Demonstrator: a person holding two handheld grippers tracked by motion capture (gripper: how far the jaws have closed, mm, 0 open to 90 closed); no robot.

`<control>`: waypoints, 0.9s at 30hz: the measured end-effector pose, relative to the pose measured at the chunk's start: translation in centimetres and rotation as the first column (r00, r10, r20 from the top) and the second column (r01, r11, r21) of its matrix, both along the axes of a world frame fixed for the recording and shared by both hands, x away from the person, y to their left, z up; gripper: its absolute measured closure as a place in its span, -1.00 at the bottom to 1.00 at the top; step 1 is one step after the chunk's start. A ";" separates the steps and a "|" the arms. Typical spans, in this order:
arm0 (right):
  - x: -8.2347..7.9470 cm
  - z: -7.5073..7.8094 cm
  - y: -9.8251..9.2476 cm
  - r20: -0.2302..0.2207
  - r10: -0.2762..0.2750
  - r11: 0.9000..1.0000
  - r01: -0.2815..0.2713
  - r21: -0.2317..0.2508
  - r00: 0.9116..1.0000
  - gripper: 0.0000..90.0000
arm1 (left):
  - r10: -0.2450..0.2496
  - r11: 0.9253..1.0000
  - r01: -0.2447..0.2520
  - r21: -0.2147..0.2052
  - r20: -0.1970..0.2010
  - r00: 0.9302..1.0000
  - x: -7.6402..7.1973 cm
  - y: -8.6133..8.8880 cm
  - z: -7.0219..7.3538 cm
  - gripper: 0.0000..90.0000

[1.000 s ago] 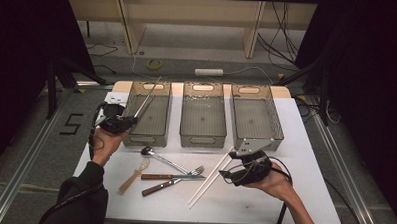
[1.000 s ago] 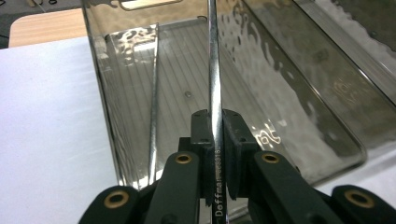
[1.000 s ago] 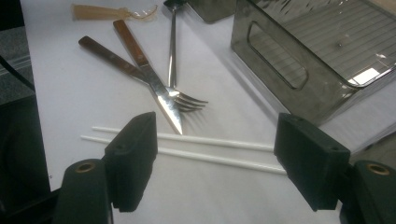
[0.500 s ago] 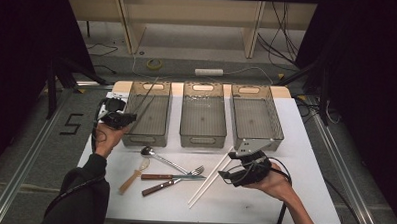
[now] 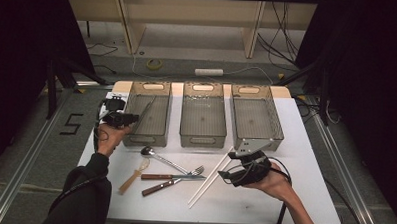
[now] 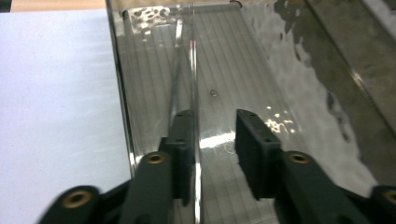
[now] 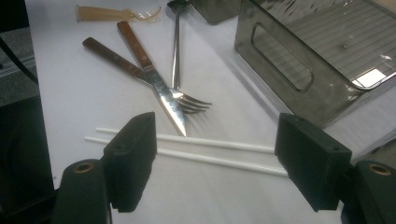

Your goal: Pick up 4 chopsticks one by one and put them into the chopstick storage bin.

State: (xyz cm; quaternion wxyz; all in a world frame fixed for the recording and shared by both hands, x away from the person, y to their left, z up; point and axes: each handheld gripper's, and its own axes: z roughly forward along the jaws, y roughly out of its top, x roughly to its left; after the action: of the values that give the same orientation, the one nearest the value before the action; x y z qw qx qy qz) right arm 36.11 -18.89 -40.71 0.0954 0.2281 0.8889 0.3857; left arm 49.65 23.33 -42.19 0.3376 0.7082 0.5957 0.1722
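My left gripper [image 5: 131, 118] is at the front left corner of the left smoky bin [image 5: 160, 135]. In the left gripper view its jaws [image 6: 215, 116] have just been opening, and neither pad presses on anything. A thin shiny stick [image 6: 194, 70] runs between them along the inner face of the left pad. That stick [image 5: 146, 110] lies slanted inside the bin. My right gripper [image 5: 230, 163] hovers open over two white chopsticks [image 7: 210, 149] on the table, which pass below the gap between its jaws [image 7: 215, 133].
The middle bin [image 5: 201, 139] and right bin [image 5: 273, 134] stand beside the left one. A metal spoon [image 5: 157, 158], a fork [image 5: 195, 170], two wooden-handled knives [image 5: 159, 176] and an amber plastic utensil [image 5: 133, 176] lie on the white table [image 5: 305, 161] in front.
The left gripper came down toward the left bin's front corner with the stick. Its jaws have opened, and the stick now rests in the bin. The right gripper stayed put.
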 end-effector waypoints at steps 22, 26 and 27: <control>3.3 -0.3 2.0 -0.064 0.217 0.935 -0.226 -0.272 0.974 -0.27 | -0.164 0.985 0.171 -0.029 0.177 0.970 -10.6 -1.3 2.5 -0.48; 4.1 -0.9 2.6 -0.088 0.240 0.910 -0.256 -0.327 0.967 -0.26 | -0.200 0.977 0.212 -0.037 0.203 0.959 -12.4 -1.7 1.7 -0.54; 4.2 -1.2 2.7 -0.097 0.243 0.904 -0.261 -0.338 0.965 -0.26 | -0.211 0.974 0.223 -0.038 0.207 0.955 -12.8 -1.8 1.5 -0.56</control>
State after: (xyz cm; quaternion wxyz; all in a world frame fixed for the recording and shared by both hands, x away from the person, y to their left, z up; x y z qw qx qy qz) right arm 40.33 -16.19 -41.88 0.0603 0.1008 0.9671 0.2255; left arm 36.90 21.56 -40.67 0.4346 0.7374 0.4821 0.1868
